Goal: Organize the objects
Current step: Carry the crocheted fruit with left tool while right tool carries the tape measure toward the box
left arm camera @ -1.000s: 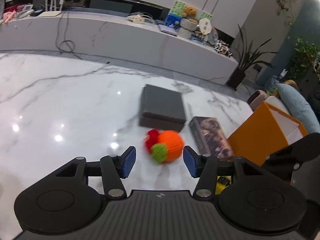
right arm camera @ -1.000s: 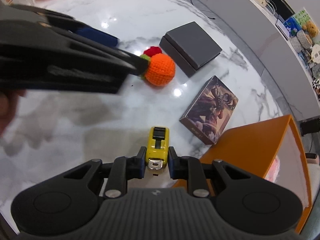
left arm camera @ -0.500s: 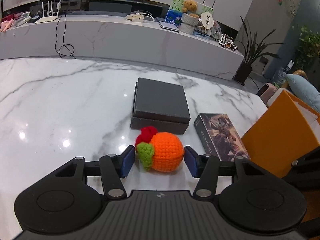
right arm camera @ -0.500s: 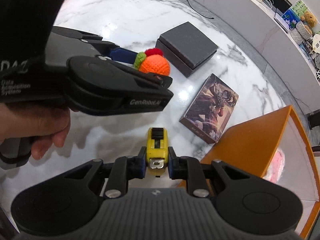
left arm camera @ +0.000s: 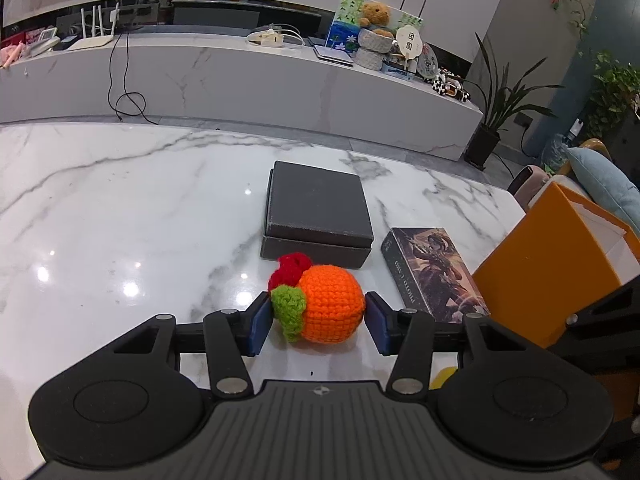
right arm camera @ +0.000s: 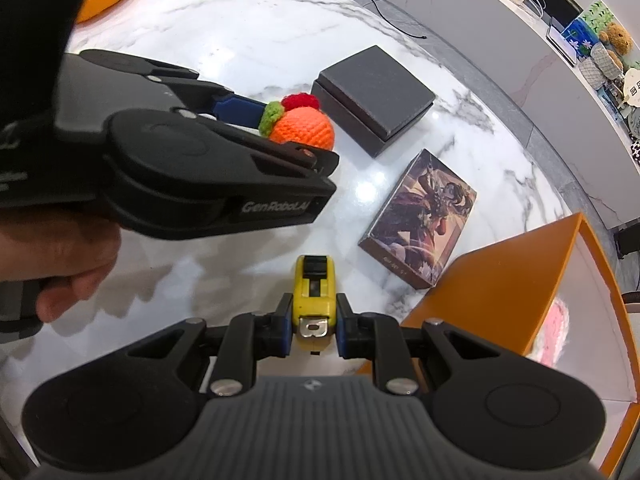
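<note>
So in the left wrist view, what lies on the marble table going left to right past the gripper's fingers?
crocheted orange toy → dark grey box → printed card box → orange box

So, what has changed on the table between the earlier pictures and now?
The left gripper came up to the crocheted orange toy and its fingers closed onto both sides of it. The right gripper stayed shut on the yellow tape measure. The grey box, card box and orange box stayed in place.
</note>
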Available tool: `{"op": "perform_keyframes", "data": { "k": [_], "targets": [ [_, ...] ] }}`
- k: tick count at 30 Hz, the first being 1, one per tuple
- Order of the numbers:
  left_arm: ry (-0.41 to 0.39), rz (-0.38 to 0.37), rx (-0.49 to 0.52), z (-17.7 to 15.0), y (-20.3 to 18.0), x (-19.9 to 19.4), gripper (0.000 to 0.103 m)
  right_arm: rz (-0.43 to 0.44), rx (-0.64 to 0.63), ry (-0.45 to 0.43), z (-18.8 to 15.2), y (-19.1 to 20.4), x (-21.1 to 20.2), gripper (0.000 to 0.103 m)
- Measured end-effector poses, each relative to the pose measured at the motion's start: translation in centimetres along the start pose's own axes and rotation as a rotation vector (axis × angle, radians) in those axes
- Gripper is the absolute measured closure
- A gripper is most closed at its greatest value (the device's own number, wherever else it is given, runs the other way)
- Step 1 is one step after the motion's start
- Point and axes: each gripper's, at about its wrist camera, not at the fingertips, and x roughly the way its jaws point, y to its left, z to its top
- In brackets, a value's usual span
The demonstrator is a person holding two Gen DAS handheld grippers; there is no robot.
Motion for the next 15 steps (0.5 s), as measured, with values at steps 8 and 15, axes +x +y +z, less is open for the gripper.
{"op": "perform_keyframes", "data": {
  "k": [8, 15],
  "targets": [
    [-0.011, 0.030, 0.026, 0.1, 0.9, -2.6, 0.046, 0.004, 0.010, -0.035, 0.2, 0.2, -1.3, 0.082],
    [-0.028, 0.049, 0.031, 0.6, 1.4, -5.4, 0.046, 0.008, 0.018, -0.089, 0.5, 0.7, -3.3, 0.082]
  ]
}}
